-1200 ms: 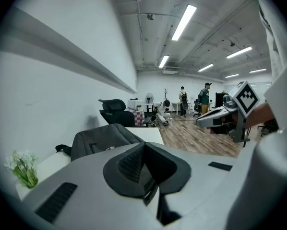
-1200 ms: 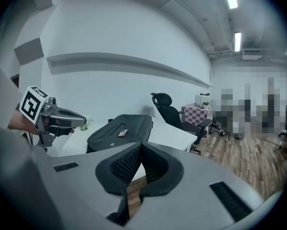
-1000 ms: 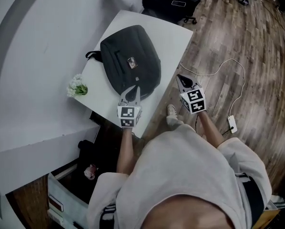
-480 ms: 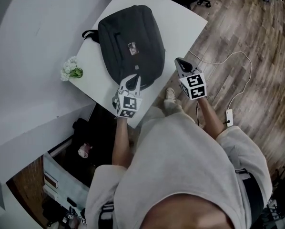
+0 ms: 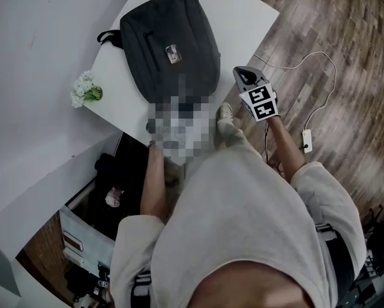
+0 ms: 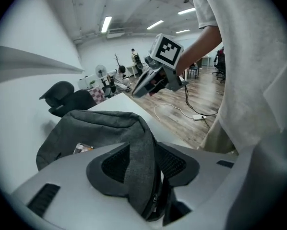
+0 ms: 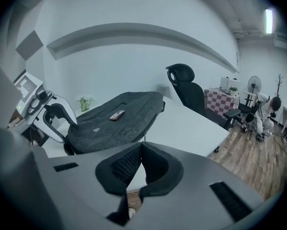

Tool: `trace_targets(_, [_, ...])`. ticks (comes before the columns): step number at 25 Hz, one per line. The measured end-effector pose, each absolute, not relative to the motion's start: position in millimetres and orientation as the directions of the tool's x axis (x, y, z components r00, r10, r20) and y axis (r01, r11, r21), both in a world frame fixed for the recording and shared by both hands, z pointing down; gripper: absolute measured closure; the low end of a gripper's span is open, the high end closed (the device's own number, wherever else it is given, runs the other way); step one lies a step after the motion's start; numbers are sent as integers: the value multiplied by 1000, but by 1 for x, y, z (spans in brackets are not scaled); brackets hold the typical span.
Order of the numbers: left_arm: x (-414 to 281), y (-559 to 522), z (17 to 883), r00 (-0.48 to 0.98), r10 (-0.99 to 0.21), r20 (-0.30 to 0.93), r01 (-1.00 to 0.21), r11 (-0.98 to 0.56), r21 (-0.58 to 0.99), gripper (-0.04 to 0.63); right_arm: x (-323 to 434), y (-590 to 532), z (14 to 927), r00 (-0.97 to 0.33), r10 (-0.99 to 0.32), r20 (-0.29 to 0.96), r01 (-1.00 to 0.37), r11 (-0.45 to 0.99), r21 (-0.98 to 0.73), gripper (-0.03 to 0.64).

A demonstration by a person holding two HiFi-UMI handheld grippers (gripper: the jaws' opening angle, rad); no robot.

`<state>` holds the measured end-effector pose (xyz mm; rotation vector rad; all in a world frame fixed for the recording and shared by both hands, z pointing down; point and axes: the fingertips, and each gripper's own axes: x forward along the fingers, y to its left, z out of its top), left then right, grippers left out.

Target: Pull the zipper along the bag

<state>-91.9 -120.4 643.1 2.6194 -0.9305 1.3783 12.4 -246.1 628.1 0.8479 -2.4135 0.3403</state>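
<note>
A dark grey backpack (image 5: pixel 169 43) lies flat on the white table (image 5: pixel 243 11). My left gripper (image 6: pixel 146 166) is at the bag's near end, and its jaws are opening with the bag's raised fabric edge (image 6: pixel 138 143) between the pads. A thin sliver of space shows beside the right pad. In the head view a mosaic patch covers this gripper. My right gripper (image 5: pixel 241 76) is shut with nothing in it. It hovers off the table's right edge, beside the bag's lower right corner, and also shows in the left gripper view (image 6: pixel 155 78).
A small pot of white flowers (image 5: pixel 84 88) stands at the table's left edge. On the wooden floor at the right lie a white cable (image 5: pixel 307 63) and its adapter (image 5: pixel 305 141). A black office chair (image 7: pixel 186 87) stands beyond the table.
Both grippers have come closer to the bag. The left one has reached its near edge, and the right one has risen beside its corner. The bag has not moved.
</note>
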Motion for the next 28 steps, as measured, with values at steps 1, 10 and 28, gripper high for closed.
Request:
trace_targets(1, [-93, -119, 649, 421, -469, 777, -500, -834, -233, 403, 10, -248, 632, -646, -495, 582, -632, 774, -44, 603])
trace_targets(10, [-103, -113, 684, 379, -378, 845, -417, -885, -208, 359, -15, -264, 673, -602, -416, 682, -538, 842, 39, 468])
trace_targets(28, [-100, -112, 688, 409, -353, 841, -405, -897, -180, 443, -56, -303, 709, -545, -299, 784, -224, 952, 207, 443])
